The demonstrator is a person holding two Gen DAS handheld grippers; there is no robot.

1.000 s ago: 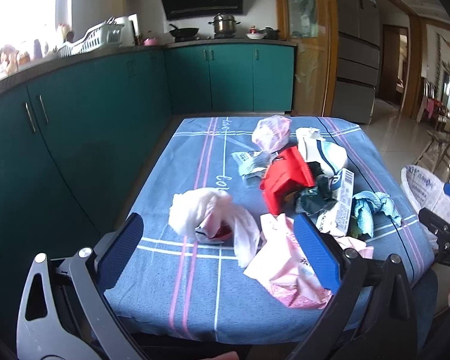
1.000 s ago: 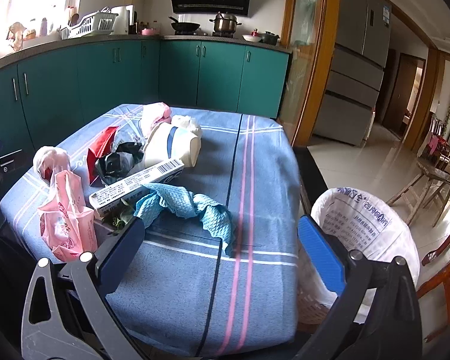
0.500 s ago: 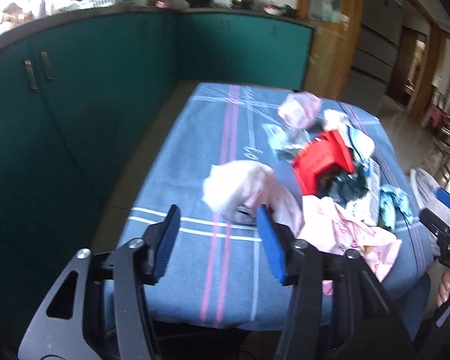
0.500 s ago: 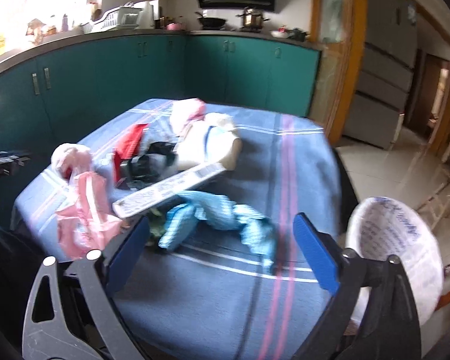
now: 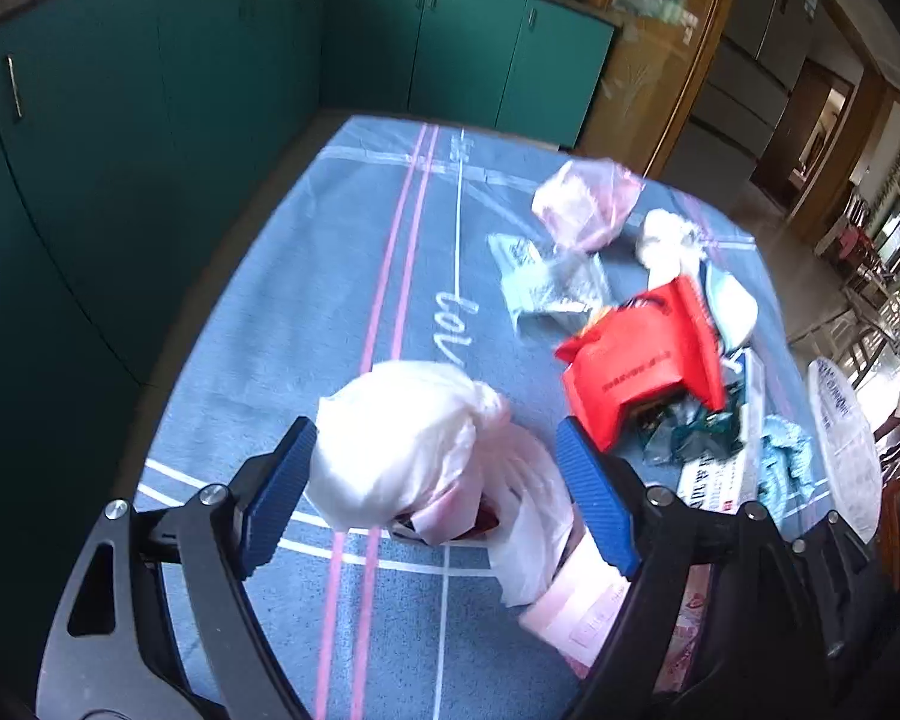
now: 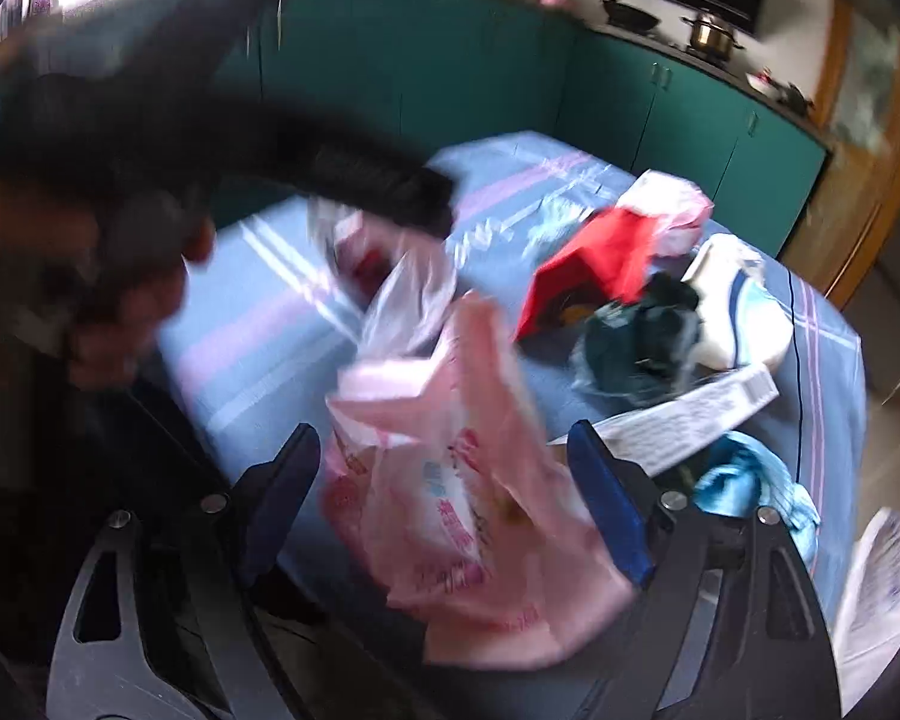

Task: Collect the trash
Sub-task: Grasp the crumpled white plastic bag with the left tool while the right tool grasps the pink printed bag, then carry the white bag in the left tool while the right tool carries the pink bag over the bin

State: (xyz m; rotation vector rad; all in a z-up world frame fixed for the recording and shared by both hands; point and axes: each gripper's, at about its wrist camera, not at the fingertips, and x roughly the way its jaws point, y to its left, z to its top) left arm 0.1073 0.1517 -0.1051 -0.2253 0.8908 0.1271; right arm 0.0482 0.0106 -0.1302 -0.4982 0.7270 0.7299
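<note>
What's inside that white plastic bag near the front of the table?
The white bag gapes at its lower edge, where something red and dark shows. The crumpled plastic hides the rest, so what it is cannot be told. The bag lies on the blue tablecloth.

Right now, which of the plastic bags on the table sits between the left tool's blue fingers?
The crumpled white plastic bag, nearest the table's front edge. The pink printed plastic bag lies to its right between the other tool's fingers, and the small translucent pink bag lies far back.

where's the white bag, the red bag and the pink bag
white bag (image 5: pixel 390 438), left wrist view, bulging top
red bag (image 5: pixel 636 366), left wrist view, front face
pink bag (image 6: pixel 450 480), right wrist view, printed middle
</note>
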